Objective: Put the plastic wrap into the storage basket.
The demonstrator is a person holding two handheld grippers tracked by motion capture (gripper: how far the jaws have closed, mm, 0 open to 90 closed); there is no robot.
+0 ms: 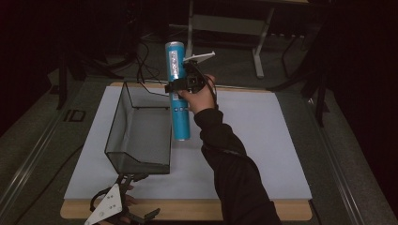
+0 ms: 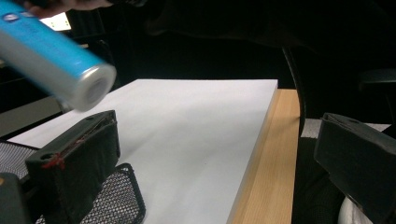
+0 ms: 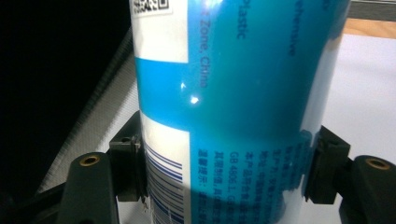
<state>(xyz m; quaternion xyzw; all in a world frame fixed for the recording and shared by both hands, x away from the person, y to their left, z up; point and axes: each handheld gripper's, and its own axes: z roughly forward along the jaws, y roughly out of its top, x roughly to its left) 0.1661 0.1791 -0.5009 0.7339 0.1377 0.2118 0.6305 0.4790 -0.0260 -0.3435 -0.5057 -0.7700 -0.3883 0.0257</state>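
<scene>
A tall blue and white cylindrical can (image 1: 177,89) hangs in the air above the white mat, just right of the black mesh basket (image 1: 141,131). My right gripper (image 1: 180,86) is shut on the can about halfway up; in the right gripper view both pads (image 3: 128,165) press against the can (image 3: 238,107). The can's silver bottom end (image 2: 88,88) points toward the left gripper view. My left gripper (image 1: 129,180) is at the table's front edge by the basket's near corner, its jaws wide apart with nothing between them, and the mesh (image 2: 107,200) lies under its left jaw.
A white mat (image 1: 263,136) covers most of the wooden table (image 1: 281,211). Desk legs (image 1: 258,56) and cables (image 1: 145,65) stand on the floor beyond the table. A dark chair (image 2: 299,93) stands past the table's edge in the left gripper view.
</scene>
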